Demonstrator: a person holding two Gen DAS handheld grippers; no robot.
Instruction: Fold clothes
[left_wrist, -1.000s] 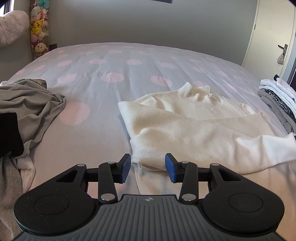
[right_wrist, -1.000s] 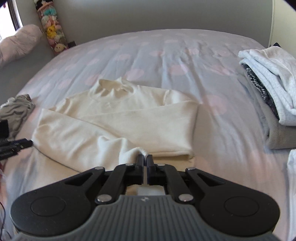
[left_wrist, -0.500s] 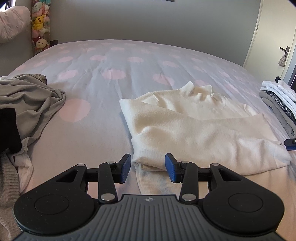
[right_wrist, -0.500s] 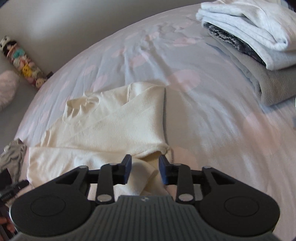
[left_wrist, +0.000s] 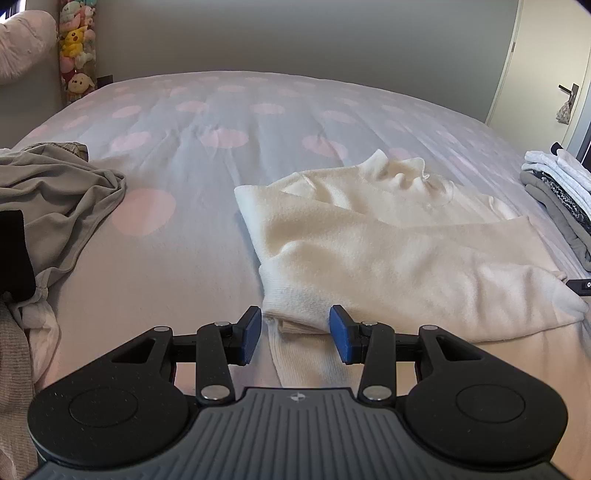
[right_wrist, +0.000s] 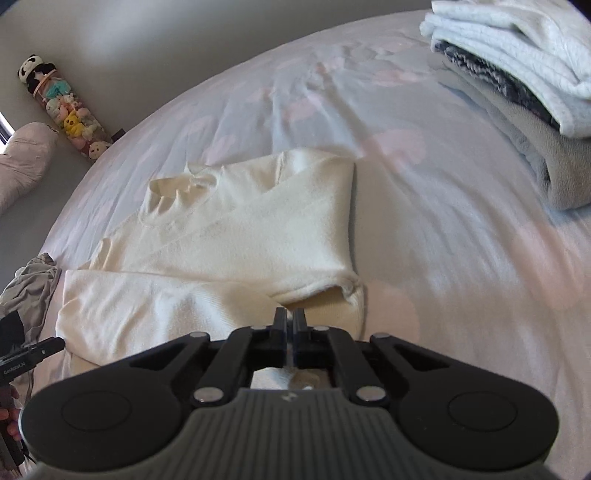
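The cream turtleneck sweater (left_wrist: 373, 236) lies flat on the polka-dot bedspread (left_wrist: 207, 122), collar toward the far wall and hem toward both tools, so its long axis runs away from them; both sleeves are folded across the body, one over the other.

The left gripper (left_wrist: 294, 334) hovers at the sweater's near-left corner with its blue-padded fingers (left_wrist: 251, 334) spread wide and nothing between them but the ribbed hem edge lying below; whether the pads touch the cloth I cannot tell. The right gripper (right_wrist: 290, 334) sits at the sweater's near-right corner, fingers pressed together on a thin pinch of the cream knit, which shows white in the slit between them and behind them.

The fold still to make looks like hem-to-collar, so each tool needs a near corner; the right one has its corner, the left is placed but not closed.

The knit is soft, fuzzy and limp, ribbed at cuff and hem; it will sag between two grip points and may drag the sleeves askew.

Right of the sweater stands a stack of folded clothes (right_wrist: 517, 81), white over patterned over grey; left of it lies a crumpled grey garment (left_wrist: 55, 199).
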